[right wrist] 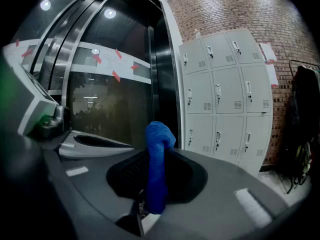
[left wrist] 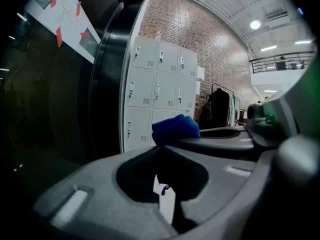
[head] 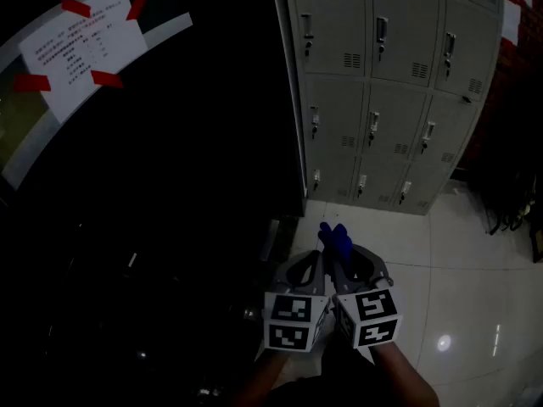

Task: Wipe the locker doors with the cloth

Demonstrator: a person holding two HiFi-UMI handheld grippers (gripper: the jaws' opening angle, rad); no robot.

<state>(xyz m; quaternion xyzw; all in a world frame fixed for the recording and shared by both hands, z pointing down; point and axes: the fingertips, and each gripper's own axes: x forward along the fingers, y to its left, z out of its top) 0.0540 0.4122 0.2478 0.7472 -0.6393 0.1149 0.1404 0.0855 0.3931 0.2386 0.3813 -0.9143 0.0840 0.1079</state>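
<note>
Blue cloth [right wrist: 159,134] held near shut lockers [head: 382,83]
The right gripper [right wrist: 156,156] is clamped on the cloth; the left gripper [left wrist: 161,151] is closed, empty.

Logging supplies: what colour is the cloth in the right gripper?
Blue. The cloth shows best in the right gripper view.

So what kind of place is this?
Probably a locker area in a big hall: grey metal lockers against a brick wall, a shiny tiled floor, and coats hanging nearby.
</note>
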